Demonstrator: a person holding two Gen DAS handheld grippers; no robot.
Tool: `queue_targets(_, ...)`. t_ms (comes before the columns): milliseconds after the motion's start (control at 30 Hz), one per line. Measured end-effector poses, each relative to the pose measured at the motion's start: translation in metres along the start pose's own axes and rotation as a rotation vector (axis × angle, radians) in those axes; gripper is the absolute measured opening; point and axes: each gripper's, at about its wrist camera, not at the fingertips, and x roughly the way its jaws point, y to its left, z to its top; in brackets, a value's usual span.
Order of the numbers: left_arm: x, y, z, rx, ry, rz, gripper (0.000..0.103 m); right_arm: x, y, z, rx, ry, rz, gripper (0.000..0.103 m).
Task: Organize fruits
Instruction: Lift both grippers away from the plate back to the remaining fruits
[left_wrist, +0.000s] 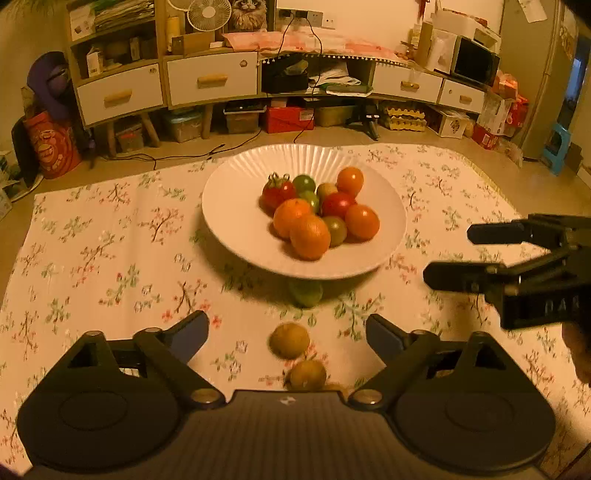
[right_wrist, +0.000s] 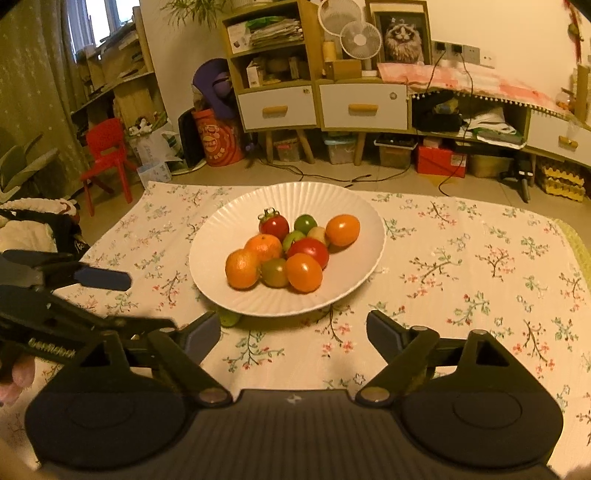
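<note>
In the left wrist view, the left claw (left_wrist: 287, 334) stands wide open with nothing gripped. Between and just ahead of its fingers, on the flowered cloth (left_wrist: 110, 258) covering the worktop, lie two yellowish-brown fruits: one (left_wrist: 289, 340) further out, another (left_wrist: 307, 374) close to the claw's body. A green fruit (left_wrist: 305, 293) sits on the cloth at the near rim of the white plate (left_wrist: 236, 221), partly under it. The plate holds a heap of fruit: oranges (left_wrist: 309, 236), red tomatoes (left_wrist: 337, 204) and small green ones (left_wrist: 303, 183). At the right edge the right claw (left_wrist: 458, 254) reaches in, open and empty.

In the right wrist view, the right claw (right_wrist: 293, 332) is spread wide over bare cloth (right_wrist: 480, 277), holding nothing. The plate (right_wrist: 221, 280) with its fruit heap (right_wrist: 291, 251) lies just ahead. The green fruit (right_wrist: 229, 318) peeks out beneath the plate's near rim. The left claw (right_wrist: 122, 299) enters from the left, open.
</note>
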Motion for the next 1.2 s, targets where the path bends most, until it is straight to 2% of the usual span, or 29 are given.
queue_targets(100,0.001,0.001,-0.009,-0.013,0.005,0.006,0.099,0.003,-0.001,-0.004,0.012,0.009,-0.015,0.092)
queue_targets(367,0.006,0.005,-0.037,-0.059,0.037,-0.01,0.099,0.01,-0.001,-0.016,0.019,0.049,-0.044,0.096)
queue_targets(533,0.006,0.001,-0.047,-0.057,0.024,-0.006,0.099,0.015,0.003,-0.023,0.001,0.078,-0.057,0.096)
queue_targets(700,0.011,-0.009,-0.06,-0.083,0.036,-0.023,0.099,0.016,0.007,-0.027,0.002,0.111,-0.036,0.097)
queue_targets(867,0.012,-0.017,-0.066,-0.079,0.016,0.013,0.098,0.019,0.012,-0.029,0.003,0.131,-0.031,0.097)
queue_targets(967,0.012,-0.018,-0.068,-0.096,0.003,0.003,0.092,0.021,0.014,-0.029,0.001,0.133,-0.029,0.098)
queue_targets(1033,0.01,-0.021,-0.069,-0.088,-0.01,0.002,0.085,0.023,0.015,-0.03,-0.006,0.135,-0.039,0.098)
queue_targets(1200,0.005,-0.025,-0.07,-0.06,-0.03,-0.025,0.059,0.026,0.017,-0.032,-0.001,0.145,-0.037,0.098)
